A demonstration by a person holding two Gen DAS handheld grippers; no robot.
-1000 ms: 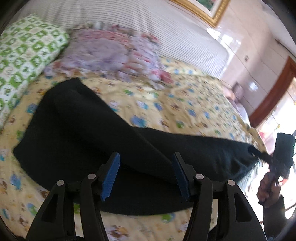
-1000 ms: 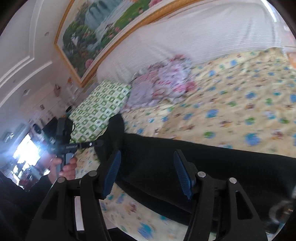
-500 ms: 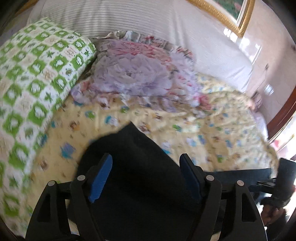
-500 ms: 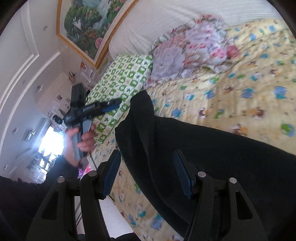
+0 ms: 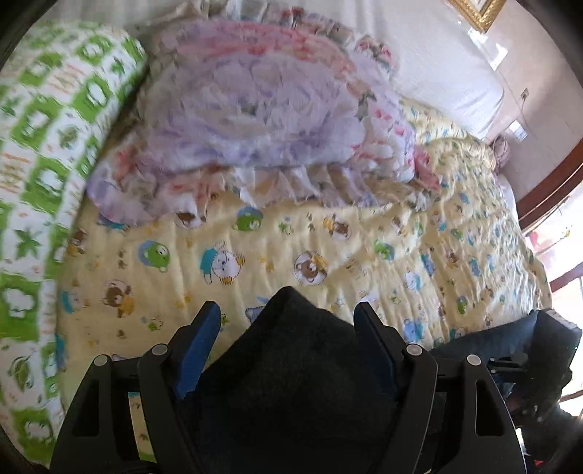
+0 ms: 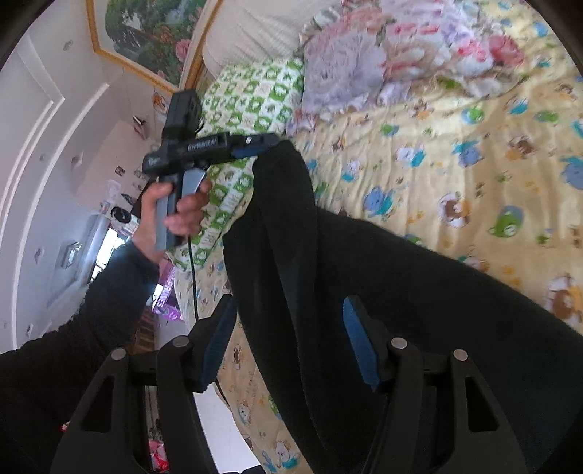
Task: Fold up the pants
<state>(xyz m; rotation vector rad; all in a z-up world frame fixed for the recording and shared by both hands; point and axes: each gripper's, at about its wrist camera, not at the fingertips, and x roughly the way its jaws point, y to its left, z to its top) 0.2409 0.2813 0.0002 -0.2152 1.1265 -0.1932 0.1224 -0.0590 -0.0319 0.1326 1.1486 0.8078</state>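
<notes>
The black pants lie on a yellow cartoon-print quilt. One end is lifted in a peak toward the left gripper, whose blue-padded tip touches the cloth. In the left wrist view the raised fold of the pants fills the gap between the spread jaws of the left gripper. The right gripper stands with jaws apart over the pants, cloth passing between the fingers. The right gripper also shows at the edge of the left wrist view.
A green-and-white checked pillow lies at the left of the bed. A frilly purple and pink pillow lies by the white headboard. A framed painting hangs on the wall. The bed edge drops off beside my left arm.
The left gripper has carried the pants' end up and toward the pillows. The pants' peak has risen and the cloth now folds over itself. The right gripper has stayed over the other end.
</notes>
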